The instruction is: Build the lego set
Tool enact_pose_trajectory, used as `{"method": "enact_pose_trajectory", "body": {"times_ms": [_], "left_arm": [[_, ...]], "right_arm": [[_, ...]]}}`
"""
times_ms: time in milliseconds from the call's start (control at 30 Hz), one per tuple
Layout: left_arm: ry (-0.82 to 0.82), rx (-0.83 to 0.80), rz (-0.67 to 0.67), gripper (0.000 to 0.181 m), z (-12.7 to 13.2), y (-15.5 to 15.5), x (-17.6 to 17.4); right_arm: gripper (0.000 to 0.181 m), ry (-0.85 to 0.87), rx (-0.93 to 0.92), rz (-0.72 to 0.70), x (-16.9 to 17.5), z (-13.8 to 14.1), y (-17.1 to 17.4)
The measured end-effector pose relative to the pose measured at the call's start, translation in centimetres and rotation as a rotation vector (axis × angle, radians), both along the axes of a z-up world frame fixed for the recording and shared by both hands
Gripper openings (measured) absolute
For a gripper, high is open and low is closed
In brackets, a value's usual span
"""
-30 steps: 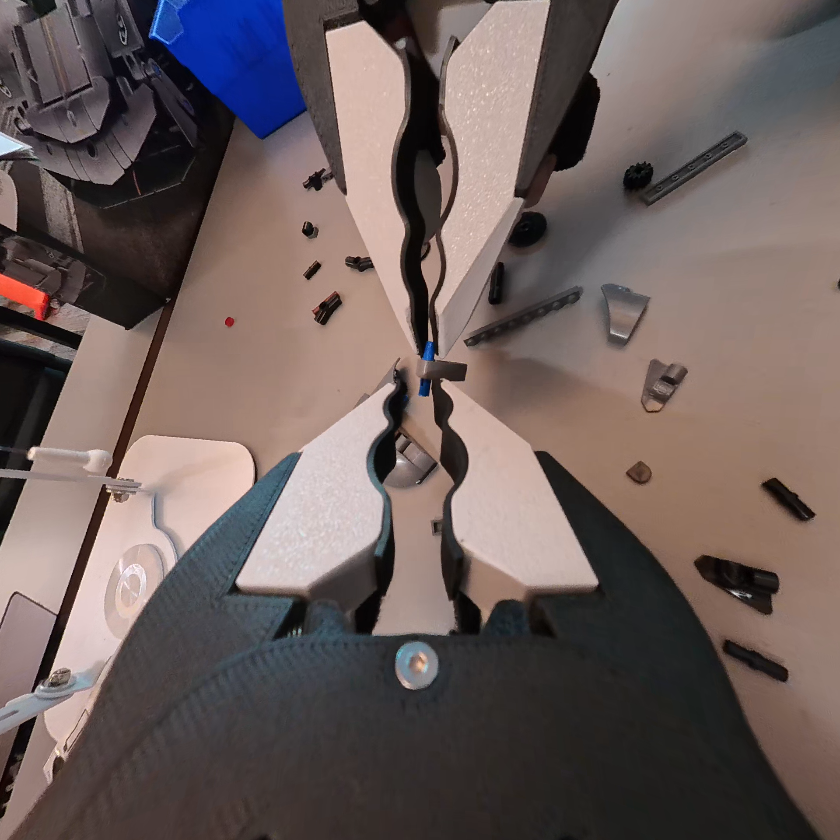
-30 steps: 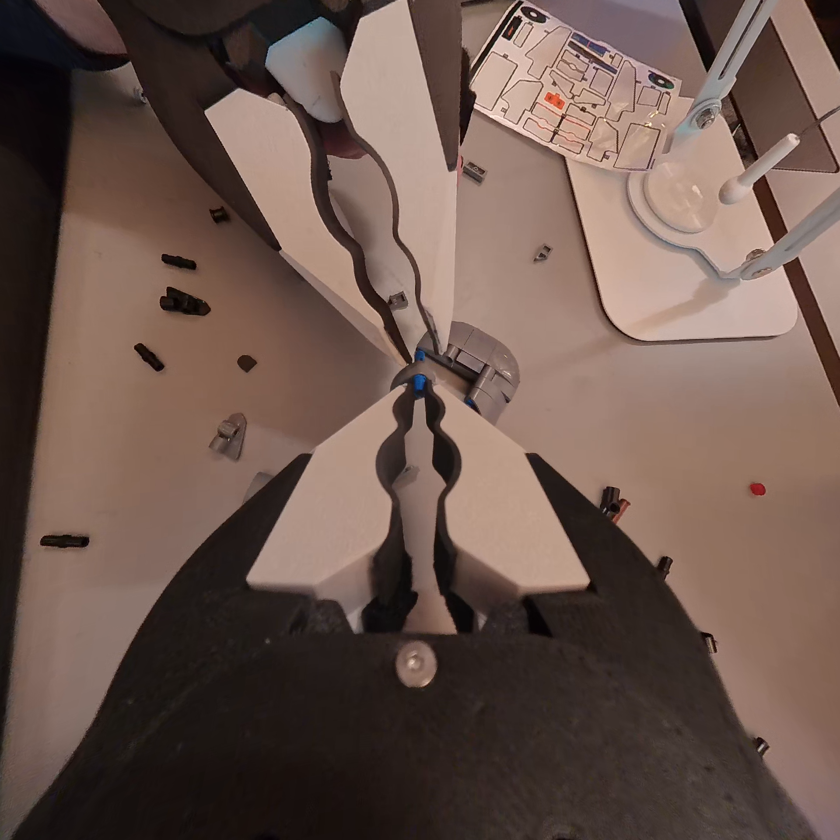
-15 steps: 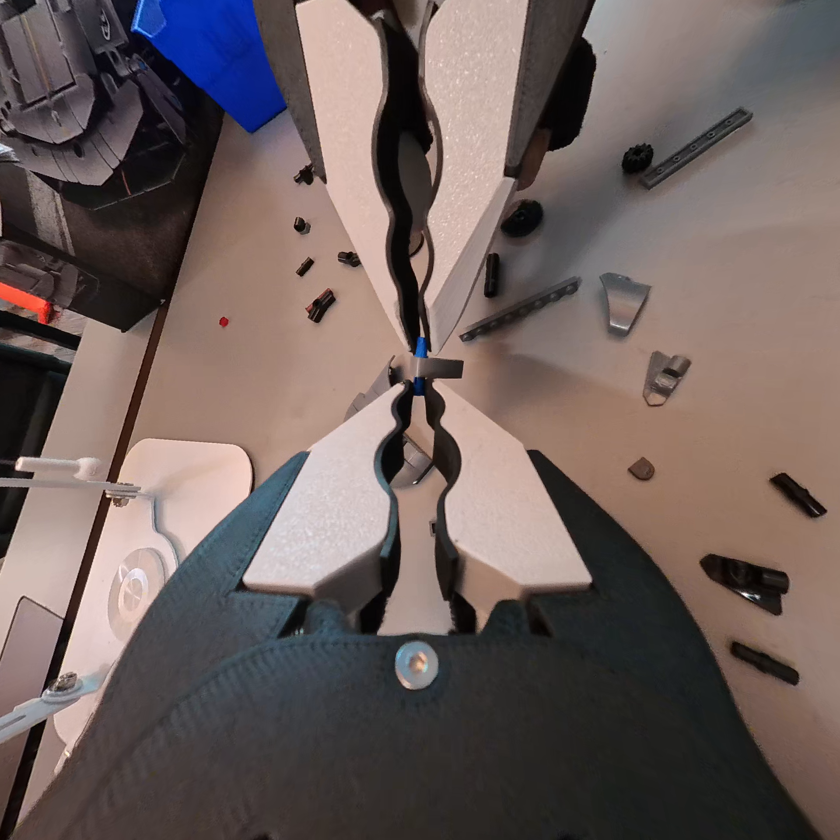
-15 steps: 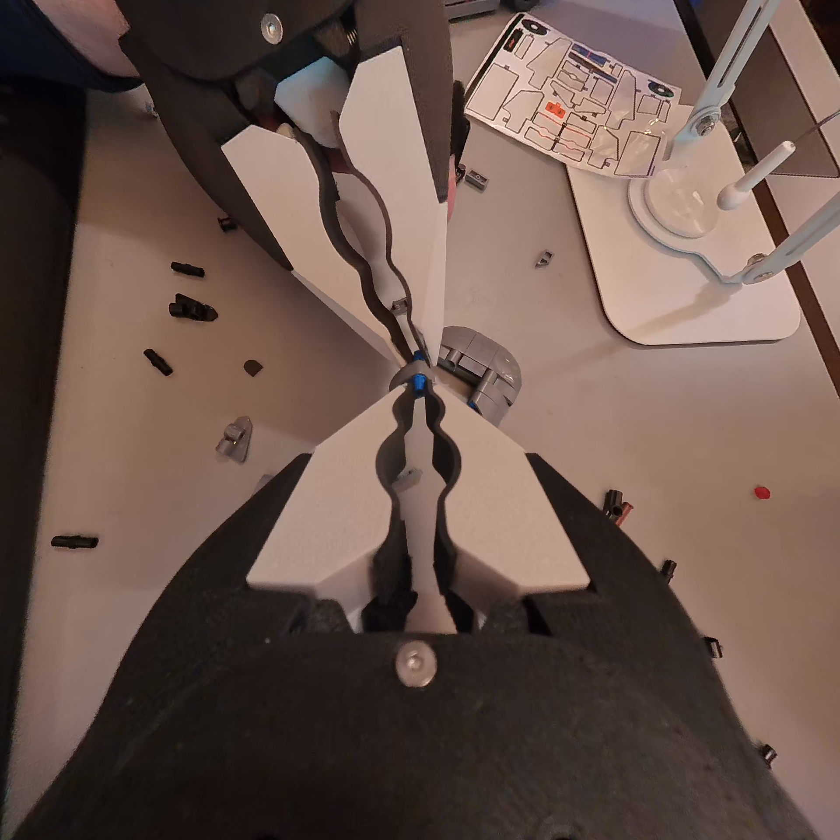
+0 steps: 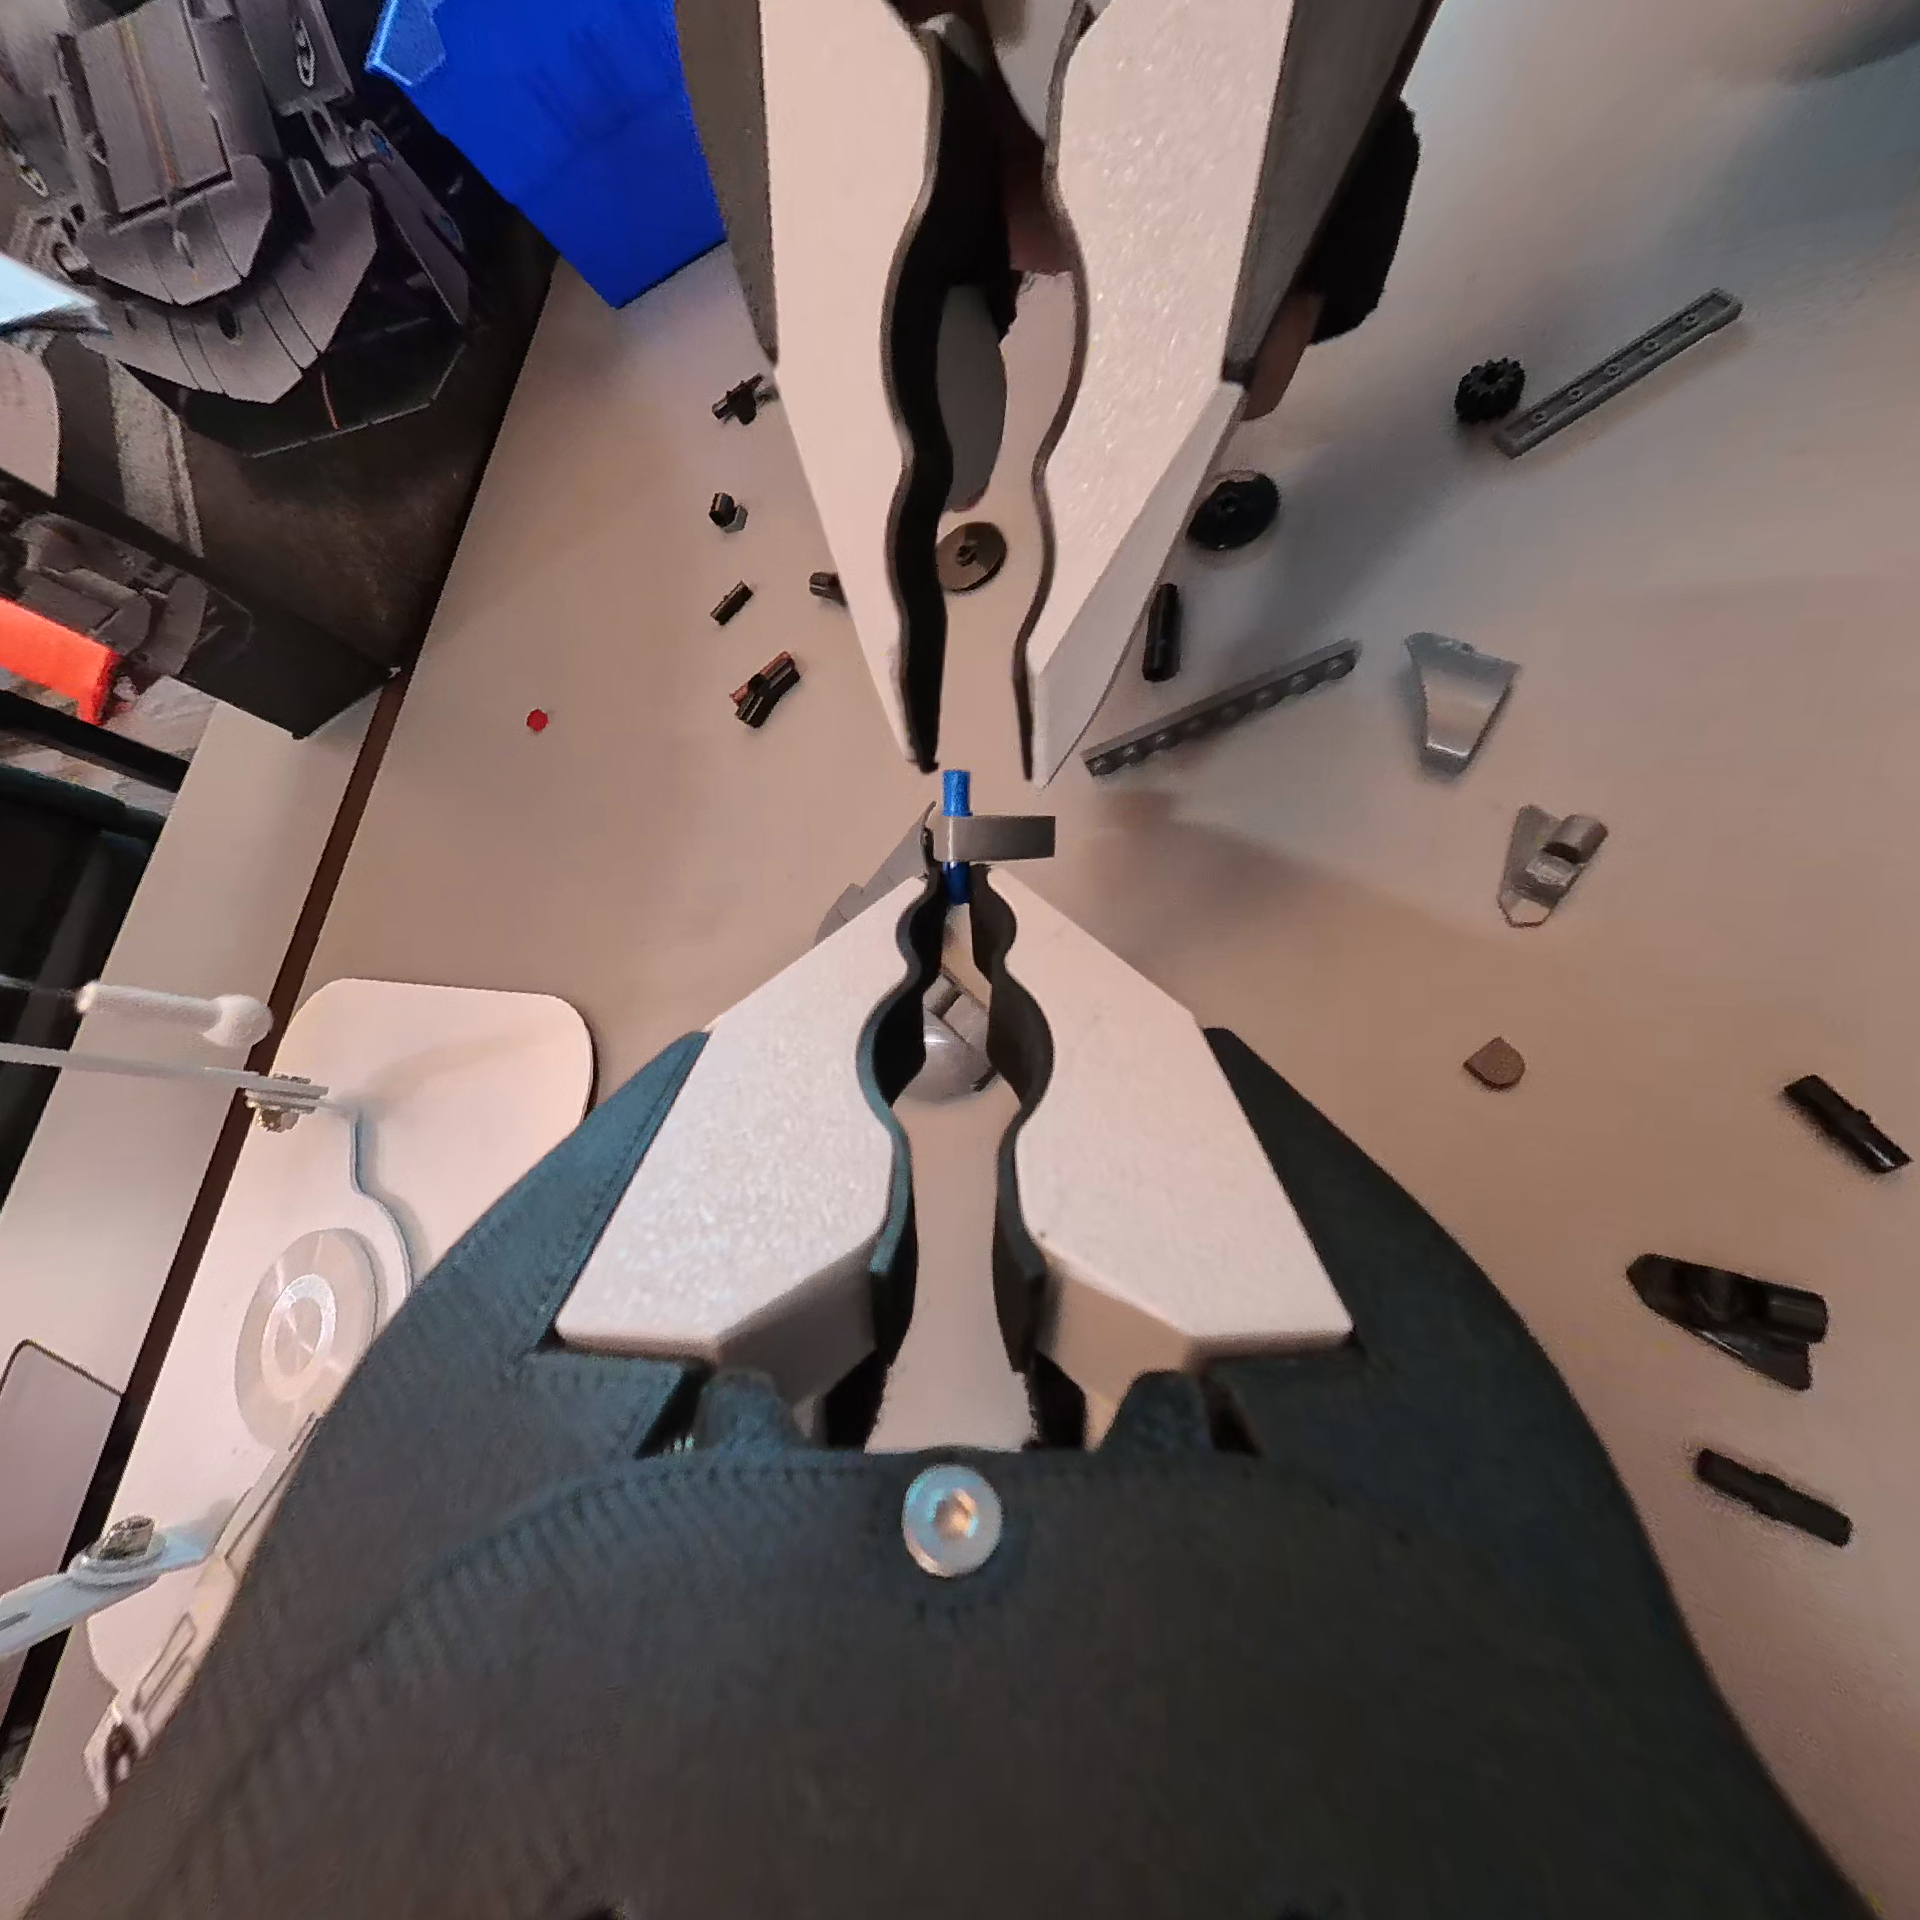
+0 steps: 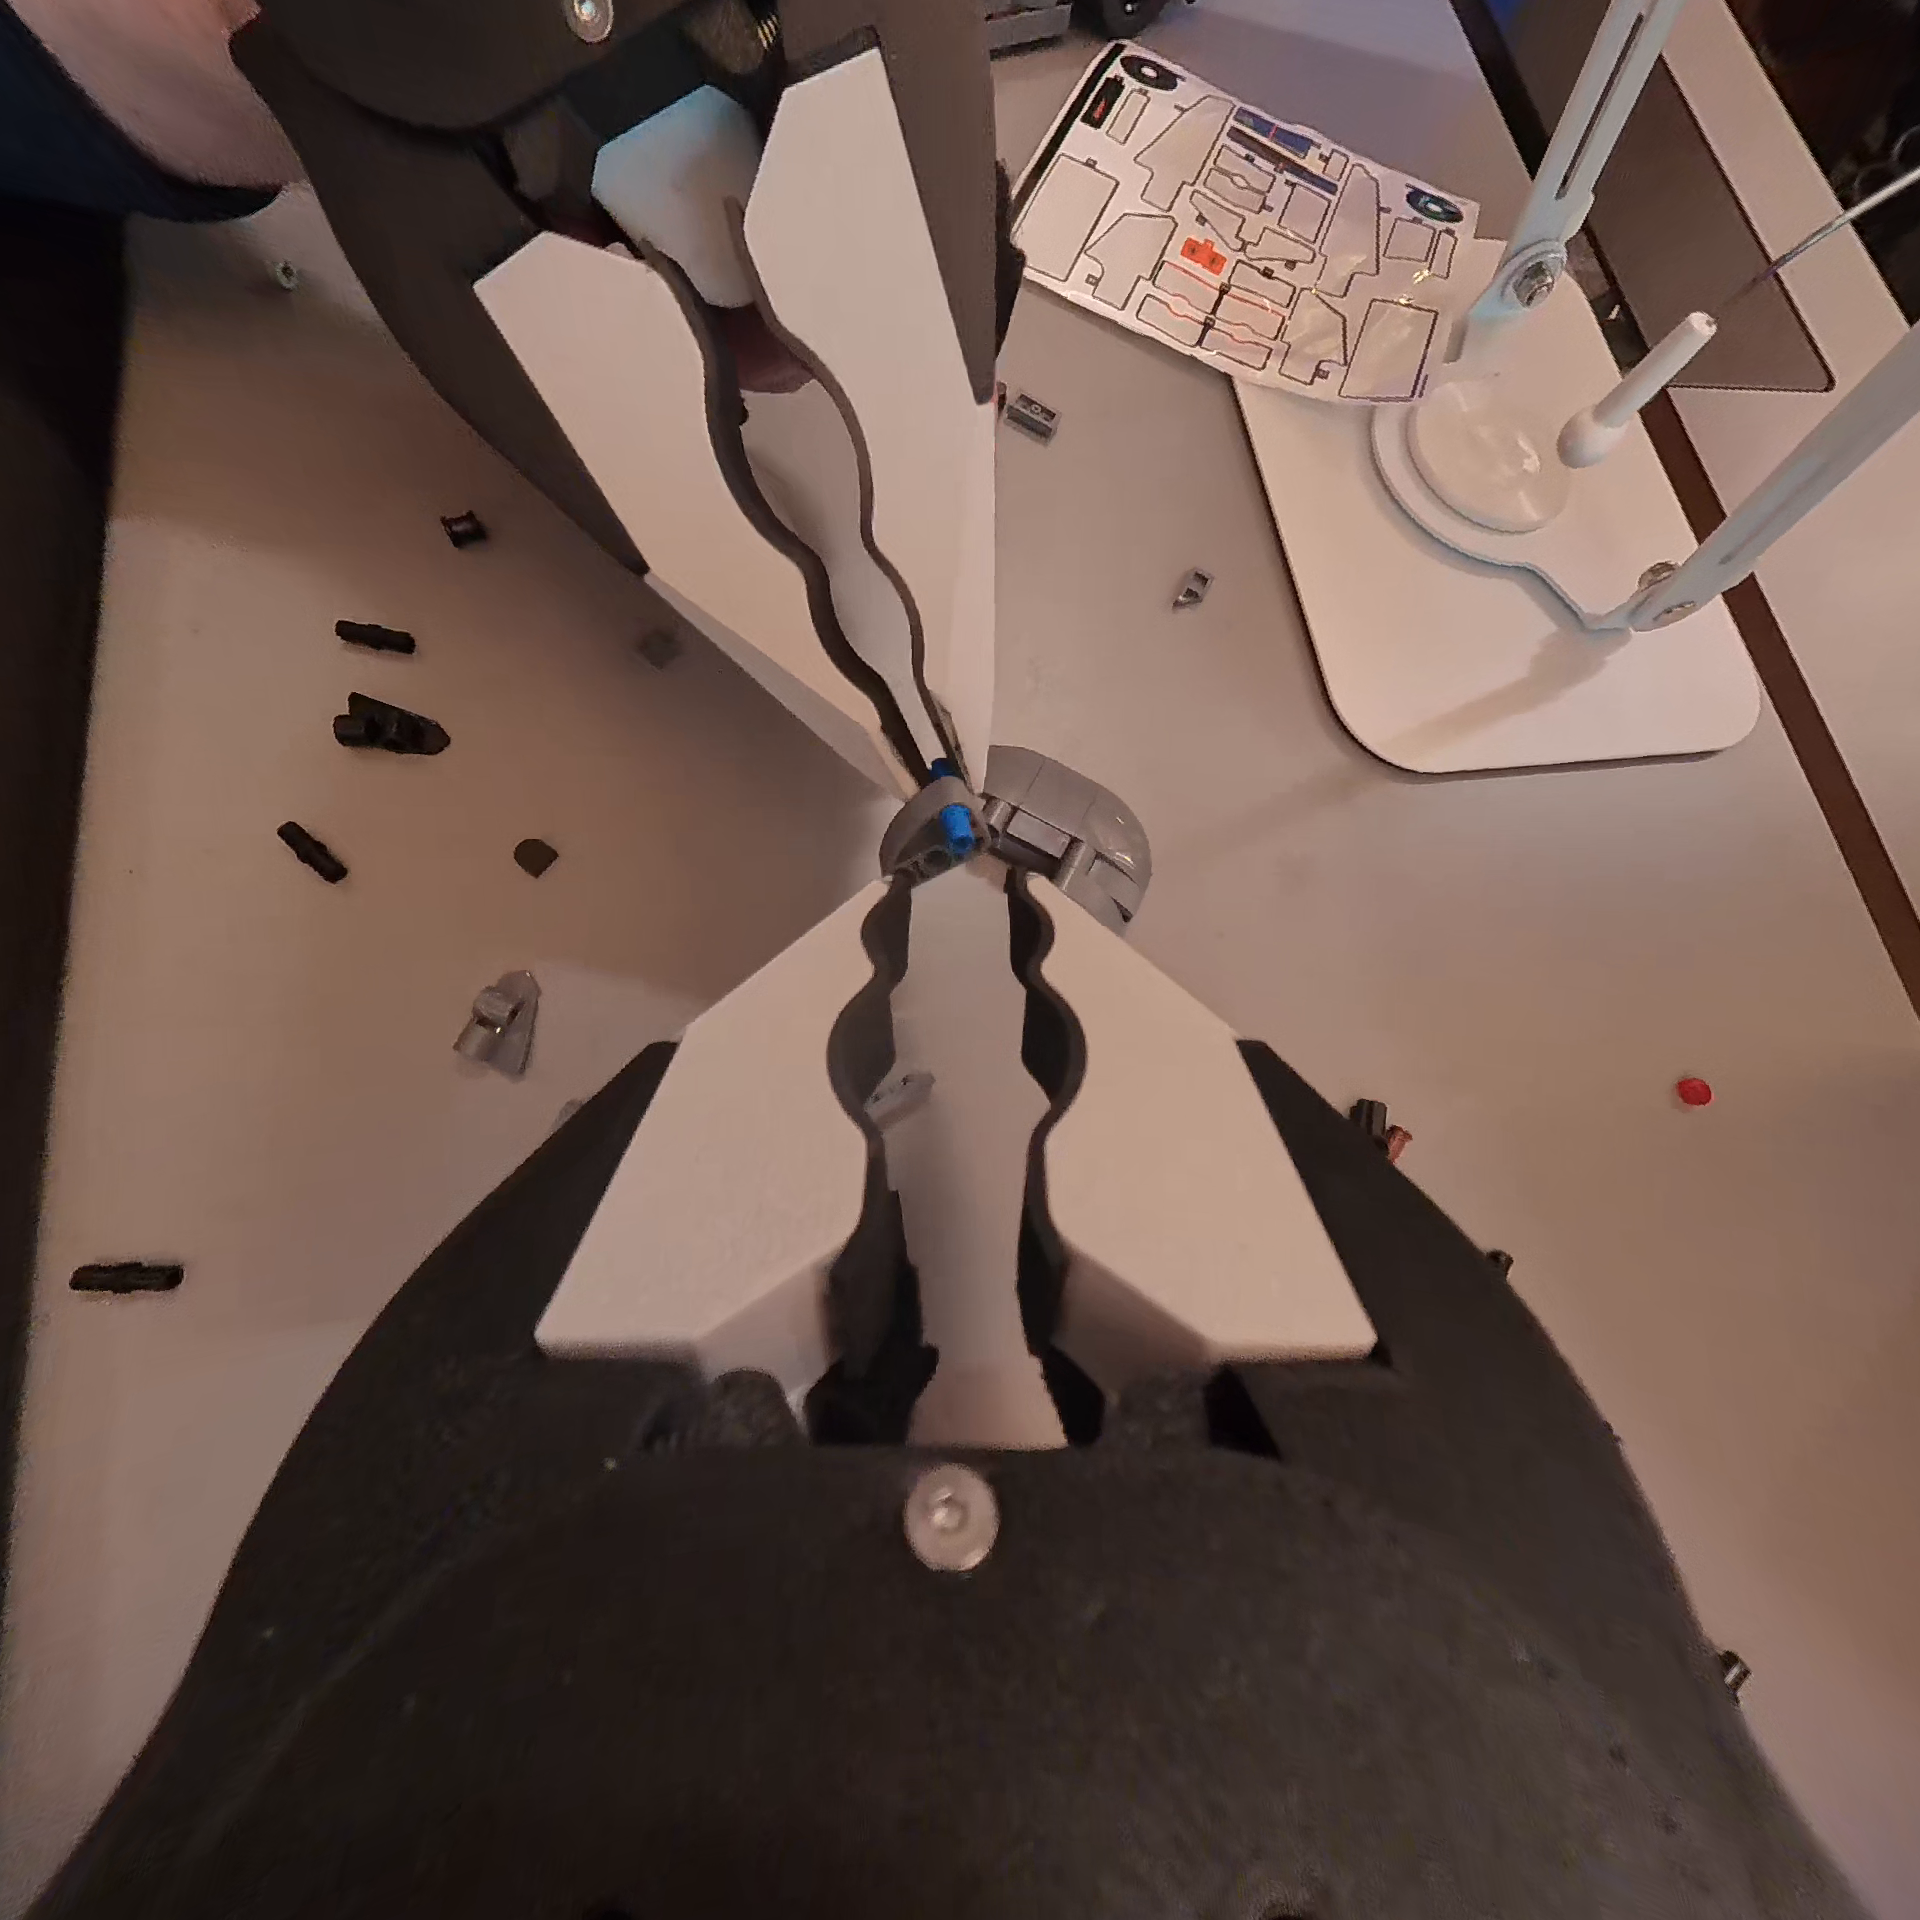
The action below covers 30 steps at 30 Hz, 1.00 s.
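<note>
A: Left wrist view: left gripper [image 5: 954,902] pinches the blue pin [image 5: 953,831], which sits through the grey piece [image 5: 995,837]. Right gripper [image 5: 975,771] has spread off it.

B: Right wrist view: right gripper [image 6: 943,881] spread, empty; pin [image 6: 952,821] seated. Insertion looks done.

dim warm light | soft shadows | fisheye edges | slight blur

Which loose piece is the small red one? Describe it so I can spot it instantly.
Start at the white lamp base at the table's edge. Come toward the camera across bare table to a lone red stud. It is the only red piece; the pins nearest it are black.
</note>
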<state>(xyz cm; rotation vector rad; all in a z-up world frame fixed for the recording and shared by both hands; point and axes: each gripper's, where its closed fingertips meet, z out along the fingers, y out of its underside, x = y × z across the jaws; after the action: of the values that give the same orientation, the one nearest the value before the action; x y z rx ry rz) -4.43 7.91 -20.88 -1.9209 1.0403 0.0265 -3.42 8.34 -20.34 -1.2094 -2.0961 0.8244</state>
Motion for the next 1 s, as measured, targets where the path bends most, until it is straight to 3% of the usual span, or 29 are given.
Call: {"method": "enact_pose_trajectory", "body": {"times_ms": [333, 633, 1000], "left_arm": [[0.013, -0.013, -0.011, 0.002, -0.5, -0.4, -0.7], [0.027, 0.029, -0.008, 0.003, 0.0, -1.4, -2.2], [0.031, -0.013, -0.046, 0.002, -0.7, -2.2, -1.5]], "right_arm": [[0.018, -0.087, -0.011, 0.115, 3.0, -0.9, -1.1], [0.021, -0.263, -0.037, 0.309, 6.3, -3.4, -4.9], [0.023, -0.385, -0.01, 0.3, 7.4, -5.4, -4.8]]}}
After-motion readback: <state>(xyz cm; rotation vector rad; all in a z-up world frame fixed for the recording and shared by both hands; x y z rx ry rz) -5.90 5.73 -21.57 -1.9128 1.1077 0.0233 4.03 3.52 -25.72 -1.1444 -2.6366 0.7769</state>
